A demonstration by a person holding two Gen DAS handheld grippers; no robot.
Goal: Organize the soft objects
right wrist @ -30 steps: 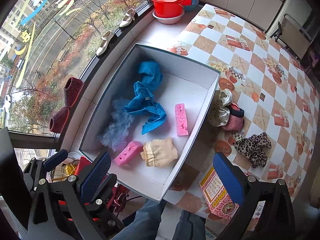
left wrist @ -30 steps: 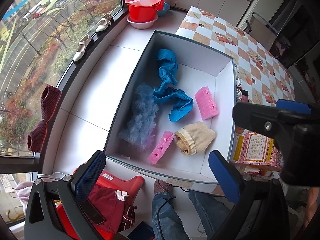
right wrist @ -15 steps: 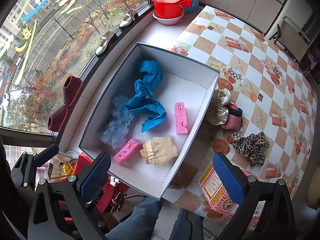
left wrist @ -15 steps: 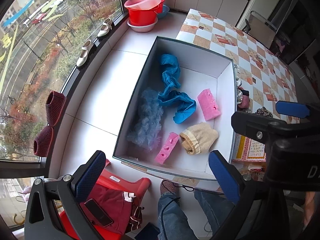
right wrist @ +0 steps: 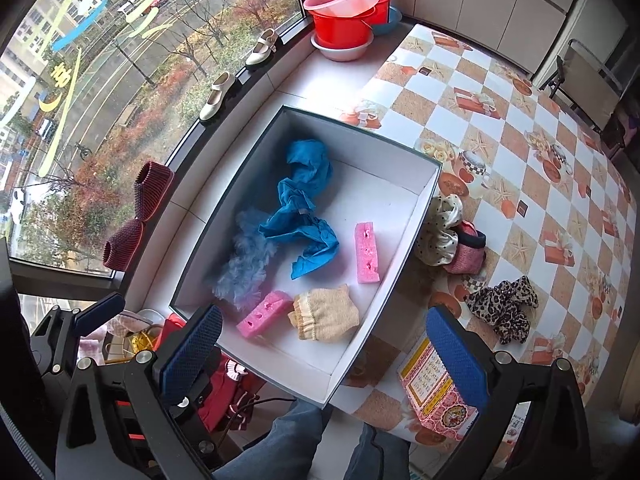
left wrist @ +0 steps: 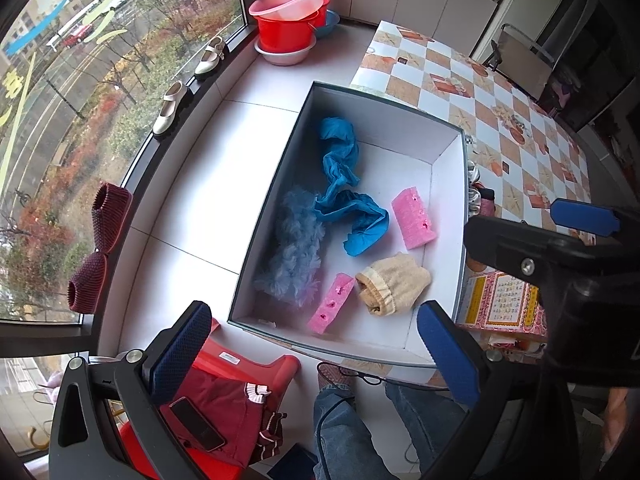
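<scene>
white box [right wrist: 416, 200] – blue cloth [right wrist: 304, 208], 2 pink sponges [right wrist: 367, 252]

Stacked basins [right wrist: 345, 12] at far sill corner; two cream shoes [right wrist: 218, 94] and maroon slippers [left wrist: 100, 248] along window ledge. Red stool [left wrist: 244, 364] below, phone [left wrist: 196, 423] lying on it. Checkered table [right wrist: 520, 128] carrying pink booklet [right wrist: 434, 394].

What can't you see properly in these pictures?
- Left wrist view: the polka-dot scrunchie is mostly hidden behind the box wall.
- Left wrist view: the leopard scrunchie is hidden behind the right gripper.
- Both views: the calendar card's print is too small to read.
</scene>
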